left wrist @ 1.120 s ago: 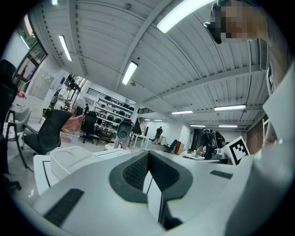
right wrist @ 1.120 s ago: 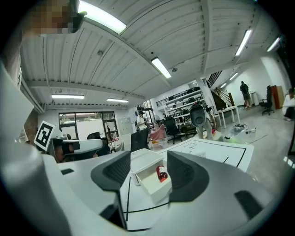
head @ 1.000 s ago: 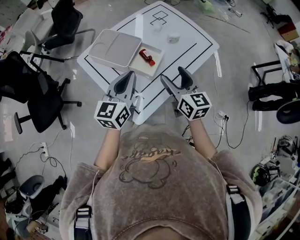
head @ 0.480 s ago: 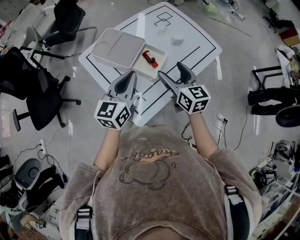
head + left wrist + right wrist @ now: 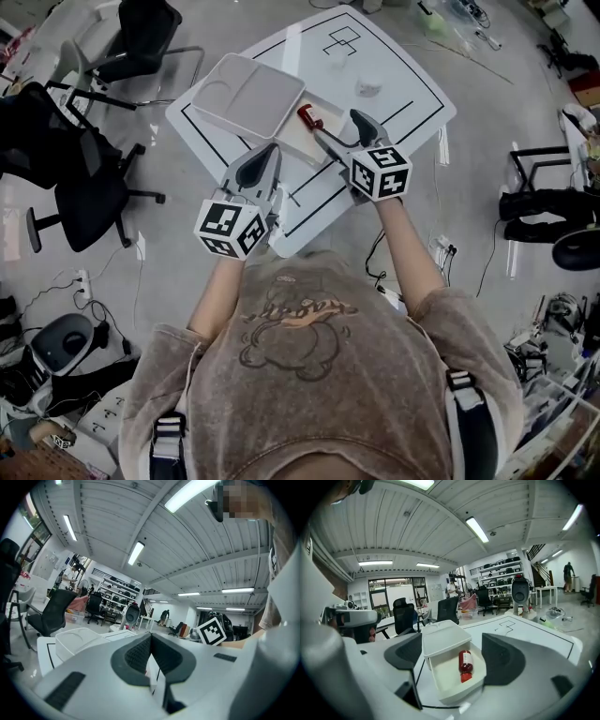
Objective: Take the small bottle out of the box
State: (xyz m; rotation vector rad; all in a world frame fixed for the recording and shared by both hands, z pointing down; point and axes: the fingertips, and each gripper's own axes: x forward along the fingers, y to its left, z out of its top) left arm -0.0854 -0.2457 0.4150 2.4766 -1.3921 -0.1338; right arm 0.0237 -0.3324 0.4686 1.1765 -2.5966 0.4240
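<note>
1. The box (image 5: 443, 674) is sitting on the white counter (image 5: 398, 80). Its lid (image 5: 248, 94) is lying open and flat against the far-left side of the box's tray in the head view.
2. The small bottle (image 5: 464, 665) is lying on its side on the floor of the box's open tray. It is dark red with a pale label, and its red cap is pointing toward the box's near rim.
3. The right tongs (image 5: 336, 129) are hanging at the box's near-right corner, tilting a little downward. Their jaws have just been opening and are standing wide. In the right gripper view the box's near end is showing between them, and neither pad is touching the bottle.
4. The left tongs (image 5: 265, 155) are hovering level on the near-left side of the box, short of it. Their jaws are pressing together at the tips, with nothing between them.
5. Black lines (image 5: 412, 105) are running across the counter to the right of the box.
6. Black office chairs (image 5: 80, 178) are standing on the floor well to the left of the box.
</note>
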